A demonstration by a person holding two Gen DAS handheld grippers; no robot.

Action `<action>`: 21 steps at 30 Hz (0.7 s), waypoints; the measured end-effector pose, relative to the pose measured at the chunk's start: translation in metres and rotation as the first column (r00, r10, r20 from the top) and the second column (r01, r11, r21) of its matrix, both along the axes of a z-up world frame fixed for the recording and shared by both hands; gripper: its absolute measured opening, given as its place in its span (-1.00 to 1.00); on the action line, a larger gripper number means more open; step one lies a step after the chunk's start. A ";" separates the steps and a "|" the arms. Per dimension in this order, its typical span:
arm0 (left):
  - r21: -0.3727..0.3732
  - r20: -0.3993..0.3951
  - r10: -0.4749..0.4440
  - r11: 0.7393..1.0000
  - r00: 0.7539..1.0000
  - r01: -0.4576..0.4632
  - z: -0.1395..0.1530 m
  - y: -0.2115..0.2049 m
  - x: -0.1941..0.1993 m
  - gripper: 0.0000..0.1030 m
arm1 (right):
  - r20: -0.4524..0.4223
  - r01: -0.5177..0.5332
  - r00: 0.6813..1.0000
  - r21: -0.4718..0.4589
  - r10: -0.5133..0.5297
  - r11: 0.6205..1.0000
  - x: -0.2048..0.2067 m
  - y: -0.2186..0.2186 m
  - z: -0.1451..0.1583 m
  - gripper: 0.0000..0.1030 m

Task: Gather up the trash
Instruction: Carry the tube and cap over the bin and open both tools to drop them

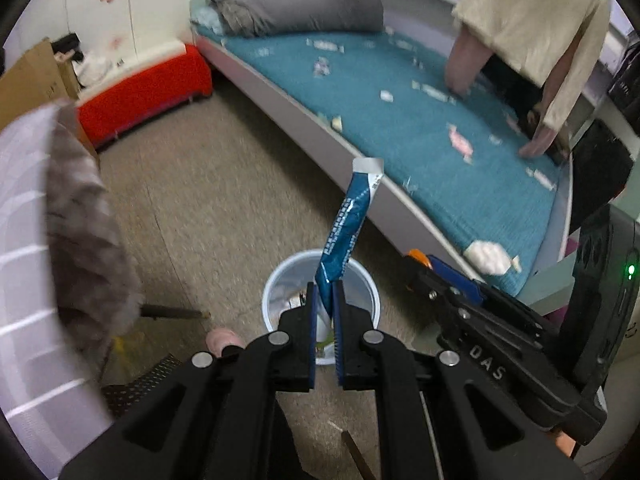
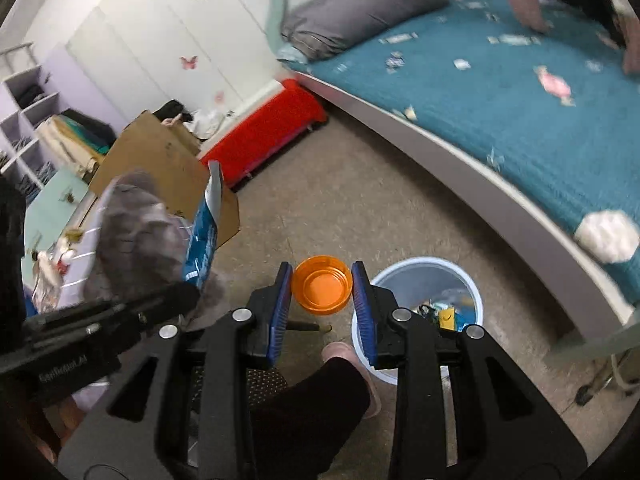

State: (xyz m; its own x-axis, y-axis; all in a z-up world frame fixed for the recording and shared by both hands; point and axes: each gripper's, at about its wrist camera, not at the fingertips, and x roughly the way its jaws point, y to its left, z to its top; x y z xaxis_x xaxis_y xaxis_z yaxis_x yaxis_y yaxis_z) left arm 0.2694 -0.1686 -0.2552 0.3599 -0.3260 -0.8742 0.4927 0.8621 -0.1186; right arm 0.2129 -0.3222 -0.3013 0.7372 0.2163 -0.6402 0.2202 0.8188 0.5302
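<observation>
My left gripper (image 1: 325,294) is shut on a long blue and white wrapper (image 1: 348,224), which sticks up over a pale blue trash bin (image 1: 276,280) on the floor. The bin holds several scraps. My right gripper (image 2: 322,286) is shut on an orange plastic cap (image 2: 322,285), held just left of the bin (image 2: 404,270). In the right wrist view the left gripper and its blue wrapper (image 2: 204,236) show at the left. More wrappers, such as a pink one (image 1: 460,142) and a white wad (image 1: 490,258), lie scattered on the teal bed (image 1: 420,128).
Another person in a beige top (image 1: 536,24) leans over the bed's far side. A red box (image 1: 144,94) stands against the wall, next to a cardboard box (image 2: 168,160). A grey fluffy cloth (image 1: 80,232) hangs at the left. A pink slipper (image 2: 340,354) rests by the bin.
</observation>
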 end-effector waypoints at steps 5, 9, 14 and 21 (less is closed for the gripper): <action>0.042 -0.076 0.010 0.999 0.997 -0.007 -0.045 -0.015 0.018 -0.87 | -0.091 0.046 0.995 0.020 -0.044 0.999 0.011 -0.017 -0.048 0.18; 0.062 -0.128 0.007 0.998 0.992 0.001 -0.072 -0.019 0.027 -0.87 | -0.127 0.075 0.989 -0.002 -0.075 0.997 0.008 -0.024 -0.059 0.18; 0.085 -0.173 -0.003 0.996 0.985 0.018 -0.094 -0.025 0.031 -0.86 | -0.141 0.081 0.987 0.006 -0.080 0.997 0.003 -0.028 -0.066 0.19; 0.108 -0.206 -0.016 0.993 0.978 0.039 -0.109 -0.037 0.032 -0.86 | -0.147 0.119 0.982 0.019 -0.115 0.993 -0.007 -0.032 -0.072 0.20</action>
State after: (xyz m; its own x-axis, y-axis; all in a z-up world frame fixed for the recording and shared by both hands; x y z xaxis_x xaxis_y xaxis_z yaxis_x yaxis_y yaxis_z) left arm 0.3012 -0.2052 -0.3644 0.1617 -0.2300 -0.9597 0.4914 0.8621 -0.1238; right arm 0.2056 -0.3541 -0.3729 0.6579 0.1530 -0.7374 0.3898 0.7686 0.5072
